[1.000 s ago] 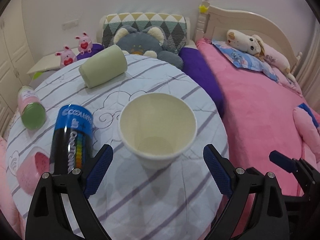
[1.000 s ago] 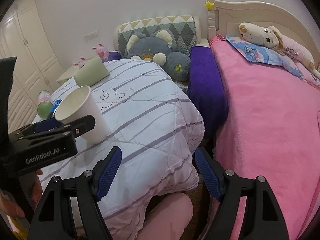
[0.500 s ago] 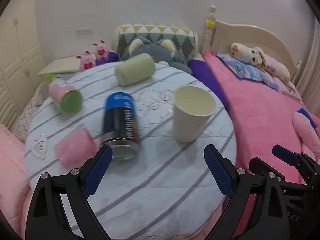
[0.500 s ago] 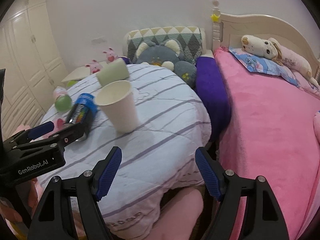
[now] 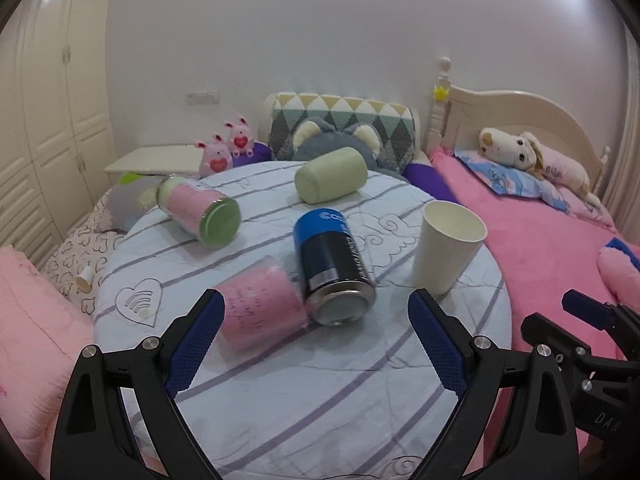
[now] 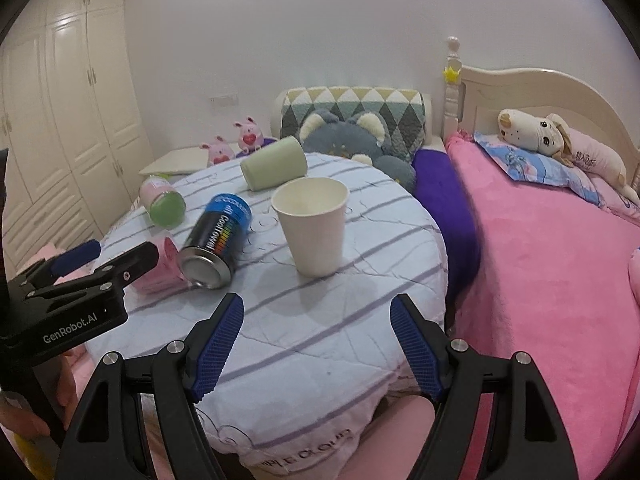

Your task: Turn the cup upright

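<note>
Now, cup: the white paper cup (image 5: 447, 251) stands upright, mouth up, on the right side of the round striped table (image 5: 304, 392).
Neighbours: blue can (image 5: 331, 266) lying just left; pink cup (image 5: 260, 314) touching that can.
Left gripper (image 5: 316, 344): jaws spread, empty, near edge.
Right gripper (image 6: 316, 346): jaws apart, holding nothing.

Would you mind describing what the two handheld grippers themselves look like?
Both the left gripper and right gripper have matte black frames with triangular cutouts, silver screws, and blue cross-hatched finger pads. The left one's side reads "GenRobot.AI" in white. No cables or sleeves show.
</note>
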`<state>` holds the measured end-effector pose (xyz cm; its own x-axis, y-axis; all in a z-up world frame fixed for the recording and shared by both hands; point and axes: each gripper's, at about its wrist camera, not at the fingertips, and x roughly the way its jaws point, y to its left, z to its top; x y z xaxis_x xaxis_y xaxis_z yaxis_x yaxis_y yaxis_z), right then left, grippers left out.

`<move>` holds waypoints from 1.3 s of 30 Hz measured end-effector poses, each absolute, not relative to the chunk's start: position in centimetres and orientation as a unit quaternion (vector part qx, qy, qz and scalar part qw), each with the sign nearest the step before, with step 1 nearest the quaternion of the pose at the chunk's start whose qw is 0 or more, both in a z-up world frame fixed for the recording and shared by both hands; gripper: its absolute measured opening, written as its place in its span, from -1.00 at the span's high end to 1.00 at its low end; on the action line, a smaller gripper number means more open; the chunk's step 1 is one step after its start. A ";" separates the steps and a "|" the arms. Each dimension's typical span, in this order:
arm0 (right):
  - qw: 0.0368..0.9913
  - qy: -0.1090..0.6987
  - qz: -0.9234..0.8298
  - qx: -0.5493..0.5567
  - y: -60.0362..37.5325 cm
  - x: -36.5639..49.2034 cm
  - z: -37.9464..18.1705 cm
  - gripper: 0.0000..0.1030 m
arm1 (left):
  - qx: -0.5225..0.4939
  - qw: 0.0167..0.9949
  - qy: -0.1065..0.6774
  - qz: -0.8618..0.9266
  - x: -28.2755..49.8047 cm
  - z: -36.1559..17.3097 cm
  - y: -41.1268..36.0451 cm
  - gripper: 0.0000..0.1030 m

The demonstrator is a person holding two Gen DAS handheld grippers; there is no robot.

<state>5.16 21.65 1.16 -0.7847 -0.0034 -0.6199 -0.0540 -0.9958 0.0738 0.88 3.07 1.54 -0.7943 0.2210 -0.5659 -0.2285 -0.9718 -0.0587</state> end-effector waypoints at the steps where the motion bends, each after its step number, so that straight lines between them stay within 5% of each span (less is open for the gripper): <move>1: 0.015 0.044 0.946 -0.322 21.4 5.3 1.2 -0.50 | -0.293 0.118 0.008 0.949 1.0 1.5 2.9 -0.84; 39: 0.061 0.060 0.962 -0.258 21.0 5.8 -0.6 -0.50 | -0.187 0.105 0.014 0.977 2.3 0.9 1.7 -0.87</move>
